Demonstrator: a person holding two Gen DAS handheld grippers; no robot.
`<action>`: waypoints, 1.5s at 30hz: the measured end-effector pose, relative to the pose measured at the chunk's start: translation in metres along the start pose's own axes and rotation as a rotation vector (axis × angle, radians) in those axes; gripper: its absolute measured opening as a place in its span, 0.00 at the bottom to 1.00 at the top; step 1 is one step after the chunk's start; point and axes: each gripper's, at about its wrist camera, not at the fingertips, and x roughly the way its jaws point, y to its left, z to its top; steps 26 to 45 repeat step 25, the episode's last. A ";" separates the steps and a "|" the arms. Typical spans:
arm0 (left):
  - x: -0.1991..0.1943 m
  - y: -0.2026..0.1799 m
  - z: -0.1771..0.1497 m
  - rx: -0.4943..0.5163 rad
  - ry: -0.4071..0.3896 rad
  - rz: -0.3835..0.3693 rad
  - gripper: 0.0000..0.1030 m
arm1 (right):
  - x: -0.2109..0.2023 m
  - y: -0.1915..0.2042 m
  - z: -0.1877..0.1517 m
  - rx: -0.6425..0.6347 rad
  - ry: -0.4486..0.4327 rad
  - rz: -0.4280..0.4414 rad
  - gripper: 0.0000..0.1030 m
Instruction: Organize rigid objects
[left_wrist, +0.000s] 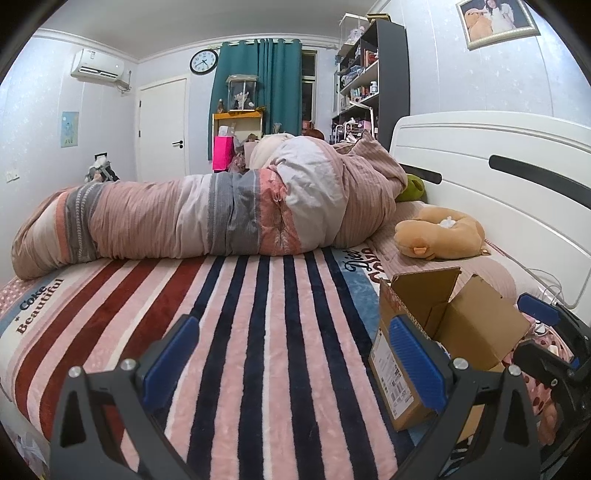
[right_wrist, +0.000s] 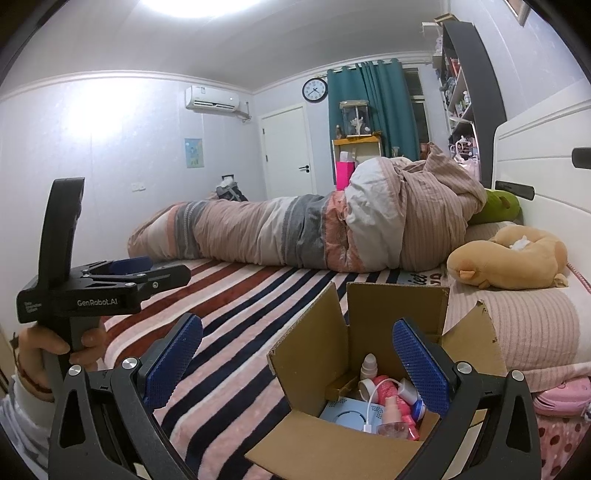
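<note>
An open cardboard box (right_wrist: 388, 328) stands on the striped blanket (right_wrist: 236, 317) near the head of the bed. It holds a small white bottle (right_wrist: 369, 365), a pink item (right_wrist: 386, 389), a light blue device with a white cable (right_wrist: 351, 415) and other small pieces. My right gripper (right_wrist: 295, 363) is open and empty, hovering just above the box's left side. My left gripper (left_wrist: 291, 363) is open and empty over the blanket, with the box (left_wrist: 417, 332) beside its right finger. The left gripper also shows at the left of the right wrist view (right_wrist: 147, 273).
A rolled duvet (left_wrist: 207, 214) lies across the bed. An orange plush toy (left_wrist: 439, 236) and a green plush (left_wrist: 412, 186) sit by the white headboard (left_wrist: 498, 158). A pink pouch (right_wrist: 565, 397) lies right of the box. Shelves (left_wrist: 362, 81) stand behind.
</note>
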 end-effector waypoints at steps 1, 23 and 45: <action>-0.001 0.000 0.000 -0.002 0.001 0.001 0.99 | 0.000 0.000 0.000 -0.001 0.001 -0.001 1.00; -0.002 0.000 0.000 0.006 -0.002 0.033 0.99 | 0.001 -0.001 0.001 0.006 0.012 -0.020 1.00; -0.002 0.000 0.000 0.006 -0.001 0.037 0.99 | 0.001 -0.001 0.001 0.007 0.013 -0.019 1.00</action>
